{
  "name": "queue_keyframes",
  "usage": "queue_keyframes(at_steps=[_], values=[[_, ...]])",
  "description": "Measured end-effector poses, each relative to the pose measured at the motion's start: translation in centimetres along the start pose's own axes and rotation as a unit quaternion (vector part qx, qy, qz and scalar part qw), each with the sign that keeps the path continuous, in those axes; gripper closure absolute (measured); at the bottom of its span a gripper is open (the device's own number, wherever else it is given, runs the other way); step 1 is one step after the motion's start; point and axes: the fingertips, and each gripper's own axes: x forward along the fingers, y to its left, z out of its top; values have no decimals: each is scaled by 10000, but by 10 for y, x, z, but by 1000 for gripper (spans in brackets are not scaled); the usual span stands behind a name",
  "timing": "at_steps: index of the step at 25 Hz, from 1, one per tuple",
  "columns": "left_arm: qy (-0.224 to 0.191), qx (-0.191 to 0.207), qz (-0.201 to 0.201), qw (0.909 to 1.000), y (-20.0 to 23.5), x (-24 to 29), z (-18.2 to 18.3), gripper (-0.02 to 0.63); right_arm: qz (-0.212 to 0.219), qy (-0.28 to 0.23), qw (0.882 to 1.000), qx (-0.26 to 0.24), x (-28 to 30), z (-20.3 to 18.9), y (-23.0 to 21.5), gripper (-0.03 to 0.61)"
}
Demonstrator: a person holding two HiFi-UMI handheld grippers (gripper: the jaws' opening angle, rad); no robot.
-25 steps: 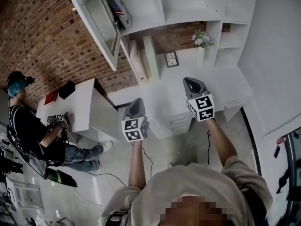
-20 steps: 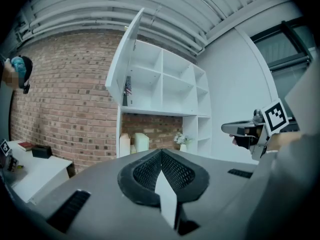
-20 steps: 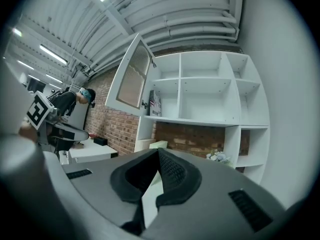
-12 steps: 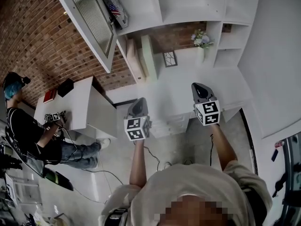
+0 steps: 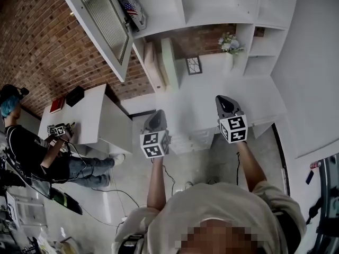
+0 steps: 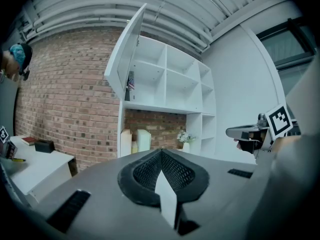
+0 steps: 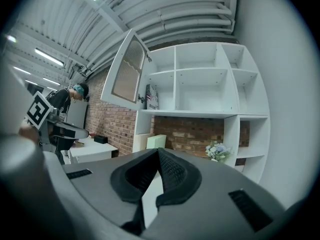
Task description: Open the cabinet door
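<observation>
The white cabinet door (image 5: 100,23) with a ribbed glass pane stands swung wide open to the left of the white shelf unit (image 5: 212,9). It also shows in the left gripper view as the door (image 6: 125,49) and in the right gripper view as the door (image 7: 129,74). My left gripper (image 5: 154,118) and right gripper (image 5: 224,102) are held side by side in the air, well short of the shelves and touching nothing. The left gripper (image 6: 161,153) is shut and empty, and the right gripper (image 7: 157,151) is shut and empty too.
A small flag item (image 5: 130,7) lies in the opened compartment. White boxes (image 5: 161,65), a picture frame (image 5: 193,65) and a flower vase (image 5: 228,44) stand on the counter. A low drawer unit (image 5: 196,137) is below. A seated person (image 5: 32,152) works at a white desk (image 5: 90,118) on the left.
Both grippers have sunk slightly in the head view, the right one shifting a little to the right; over the last half second they hold still. The door stays open.
</observation>
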Motion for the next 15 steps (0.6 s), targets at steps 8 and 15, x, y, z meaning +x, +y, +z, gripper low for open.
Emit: queue_keyframes(at_steps=[8,15], values=[[45,-12,-9,10000,-2,6,-4,588,6,-18,10000,39,5,-2,-1,565],[61,-29,-62,10000,-4,11,-7,588,6,19,10000,47,7,-6,-2,565]])
